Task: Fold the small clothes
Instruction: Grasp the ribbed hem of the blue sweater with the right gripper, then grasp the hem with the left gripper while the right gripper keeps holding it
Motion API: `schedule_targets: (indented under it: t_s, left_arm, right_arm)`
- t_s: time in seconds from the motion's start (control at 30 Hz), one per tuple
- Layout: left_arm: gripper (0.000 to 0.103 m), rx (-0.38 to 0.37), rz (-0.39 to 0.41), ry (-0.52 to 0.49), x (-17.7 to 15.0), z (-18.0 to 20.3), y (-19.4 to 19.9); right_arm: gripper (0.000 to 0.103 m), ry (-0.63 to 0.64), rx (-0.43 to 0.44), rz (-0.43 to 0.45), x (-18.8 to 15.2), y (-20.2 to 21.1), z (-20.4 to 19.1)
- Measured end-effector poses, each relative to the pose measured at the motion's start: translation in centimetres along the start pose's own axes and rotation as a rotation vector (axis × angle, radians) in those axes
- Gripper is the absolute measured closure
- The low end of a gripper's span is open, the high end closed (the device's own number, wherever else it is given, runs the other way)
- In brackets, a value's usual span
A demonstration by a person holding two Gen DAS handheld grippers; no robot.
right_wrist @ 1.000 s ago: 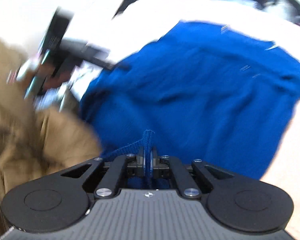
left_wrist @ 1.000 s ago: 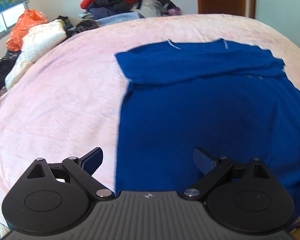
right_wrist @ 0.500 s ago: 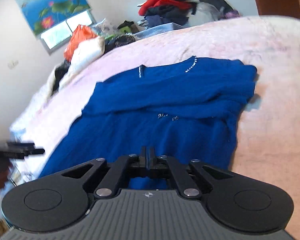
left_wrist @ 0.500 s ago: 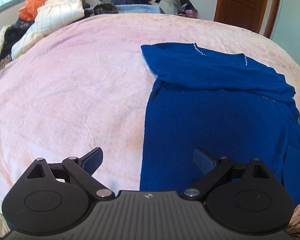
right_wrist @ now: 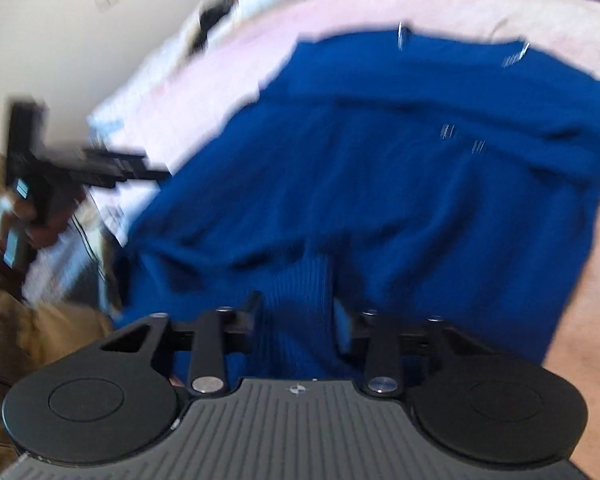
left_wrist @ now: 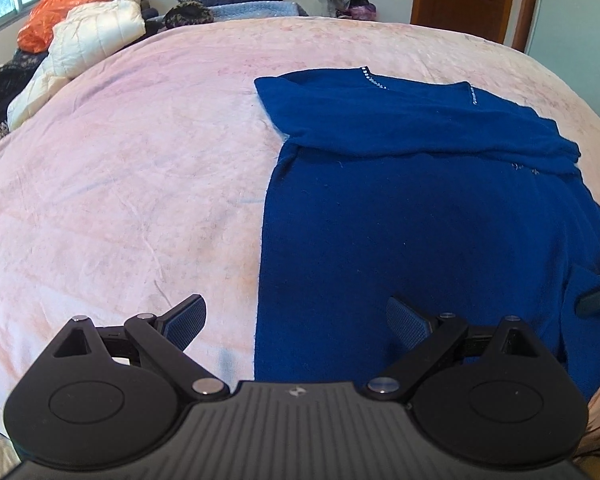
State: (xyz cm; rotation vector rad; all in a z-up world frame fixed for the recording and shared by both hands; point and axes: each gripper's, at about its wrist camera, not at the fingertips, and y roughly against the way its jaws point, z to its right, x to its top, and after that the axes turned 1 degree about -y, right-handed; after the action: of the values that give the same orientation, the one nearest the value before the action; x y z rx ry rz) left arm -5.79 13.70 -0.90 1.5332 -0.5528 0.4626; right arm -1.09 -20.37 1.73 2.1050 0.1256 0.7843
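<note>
The blue sweater [left_wrist: 420, 220] lies flat on the pink bedspread [left_wrist: 120, 200], its long axis running away from both grippers, sleeves folded across the far end. The left gripper [left_wrist: 296, 320] hangs spread wide over the near hem's left corner, holding nothing. The right gripper [right_wrist: 296, 316], jaws parted, straddles a ribbed fold; blur hides any contact.
</note>
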Motion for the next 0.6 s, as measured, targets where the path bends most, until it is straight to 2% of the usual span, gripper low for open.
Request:
schedule_targets:
  t_s: [0.03,0.07,0.2,0.33,0.47,0.6]
  left_arm:
    - [0.005,0.012,0.006,-0.014,0.0,0.1,0.1]
    - [0.005,0.023,0.012,-0.025,-0.1,0.2,0.3]
    - [0.005,0.044,0.022,-0.021,0.4,-0.4,0.6]
    - [0.005,0.007,0.033,0.026,1.3,-1.5,1.1]
    - [0.005,-0.052,0.066,0.034,1.5,-2.5,2.0]
    - [0.005,-0.112,0.097,-0.014,1.1,-2.6,2.6]
  right_arm:
    - [0.088,0.003,0.000,0.001,0.0,0.1,-0.3]
    - [0.095,0.014,-0.017,0.015,0.0,0.3,-0.9]
    - [0.095,0.023,-0.056,0.157,0.5,2.2,-2.8]
    - [0.096,-0.038,-0.131,0.325,2.1,4.2,-2.6]
    - [0.096,-0.090,-0.218,0.356,2.8,3.9,-0.7]
    - [0.096,-0.165,-0.290,0.377,2.4,3.1,1.4]
